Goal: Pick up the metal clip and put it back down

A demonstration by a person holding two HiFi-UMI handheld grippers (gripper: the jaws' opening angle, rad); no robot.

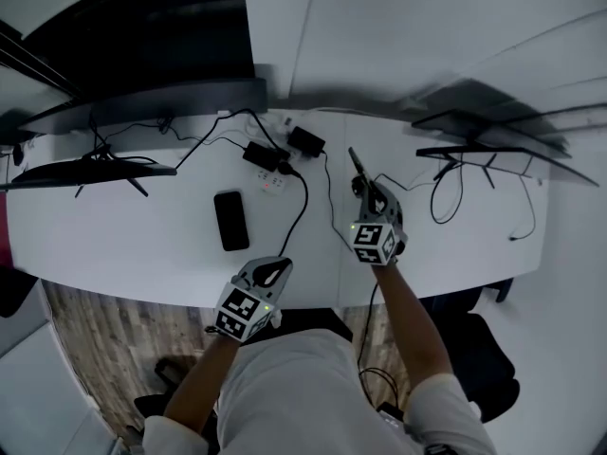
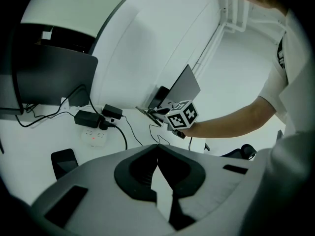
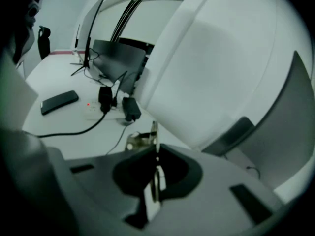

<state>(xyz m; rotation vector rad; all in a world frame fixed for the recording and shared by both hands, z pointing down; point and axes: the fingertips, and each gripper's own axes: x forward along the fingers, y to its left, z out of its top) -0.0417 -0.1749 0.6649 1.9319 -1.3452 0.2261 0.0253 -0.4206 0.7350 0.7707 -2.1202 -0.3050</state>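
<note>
**Right gripper.** The right gripper has its jaws clamped on the metal clip. In the right gripper view the clip's bright body projects just past the jaw tips, with one thin handle standing upright above them. In the head view the right gripper is over the right half of the white bench, and the metal clip extends from its jaws toward the back wall. In the left gripper view the clip is carried clear of the bench surface, ahead of the right gripper's marker cube.

**Left gripper.** The left gripper has its jaws together with nothing between them. In the head view the left gripper is at the near edge of the bench, well apart from the right gripper.

**Bench contents.**
- A black phone lies flat near the centre of the bench, between the left gripper and the back of the bench.
- A white power strip lies behind the phone with a red indicator lit. Two black adapters sit just beside it.
- A black cable runs from the power strip toward the near edge of the bench.
- A monitor stands at the far left and another monitor at the far right.
</note>
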